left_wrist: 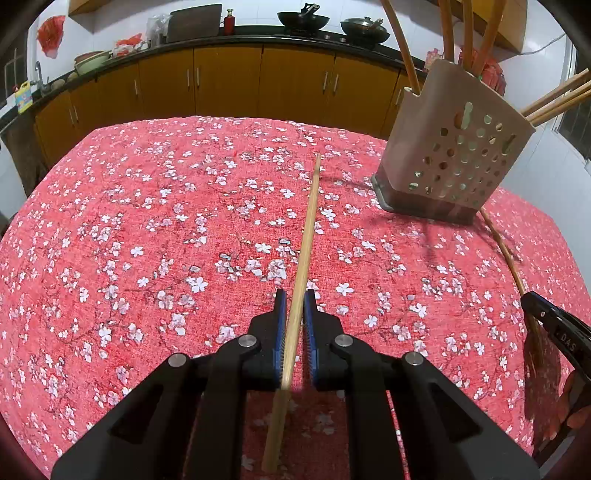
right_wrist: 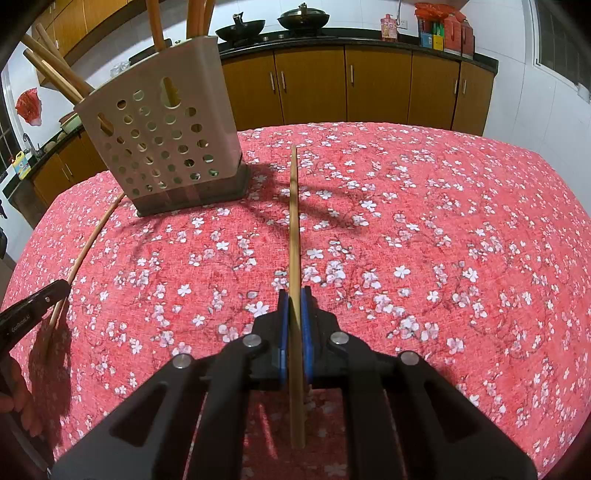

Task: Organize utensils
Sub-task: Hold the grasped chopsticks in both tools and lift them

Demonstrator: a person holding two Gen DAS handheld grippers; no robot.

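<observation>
My left gripper (left_wrist: 294, 295) is shut on a wooden chopstick (left_wrist: 308, 221) that points forward above the red floral tablecloth (left_wrist: 147, 221). My right gripper (right_wrist: 294, 293) is shut on another wooden chopstick (right_wrist: 294, 221), also pointing forward. A beige perforated utensil holder (left_wrist: 454, 155) stands on the table to the left gripper's right, holding several wooden utensils; it also shows in the right wrist view (right_wrist: 166, 136), to the left. The right gripper (left_wrist: 554, 332) shows at the left view's right edge; the left gripper (right_wrist: 33, 314) at the right view's left edge.
Yellow kitchen cabinets (left_wrist: 229, 81) with a dark counter run behind the table. Two woks (left_wrist: 364, 31) sit on the stove. A red bottle (left_wrist: 229, 22) and a cutting board (left_wrist: 194, 22) stand on the counter. The table's far edge lies beyond the holder.
</observation>
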